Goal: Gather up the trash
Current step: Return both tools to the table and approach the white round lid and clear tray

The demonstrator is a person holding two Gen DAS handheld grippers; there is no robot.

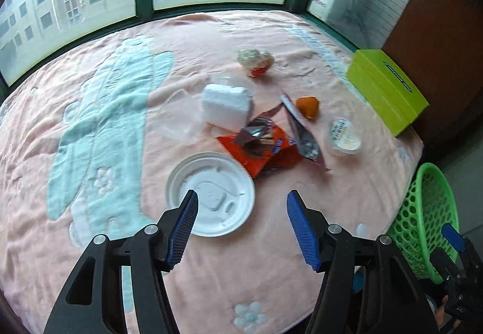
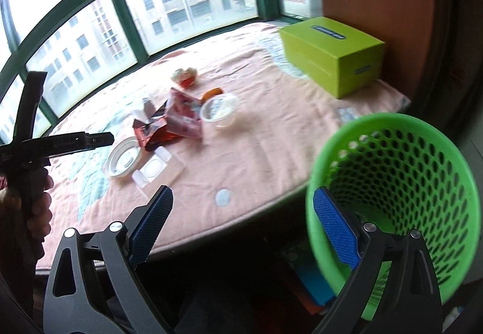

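We are holding a two-finger gripper in each hand above a desk (image 1: 90,243) draped in a pink cloth with pale blue patterns, set against a wall of green-framed windows. The left gripper (image 1: 241,201) is hovering with its jaws spread and nothing between them; its left blue pad is overlapping the near edge of a round white plastic lid (image 1: 211,192) in the left wrist view. Just beyond the lid the trash is lying in a loose cluster: an orange snack wrapper (image 1: 265,155) with a torn foil packet (image 1: 302,134) on it, a white foam block (image 1: 226,106) resting on clear plastic packaging (image 1: 178,113), a small orange lump (image 1: 308,106), a clear cup with a printed lid (image 1: 344,134), and a crumpled clear wrapper (image 1: 255,60) farther back. A lime green box (image 1: 386,89) is sitting at the desk's right edge. The right gripper (image 2: 241,222) is hanging off the desk's near edge, jaws spread wide and empty, with its right pad in front of the rim of a green mesh basket (image 2: 392,183) that is standing beside the desk.
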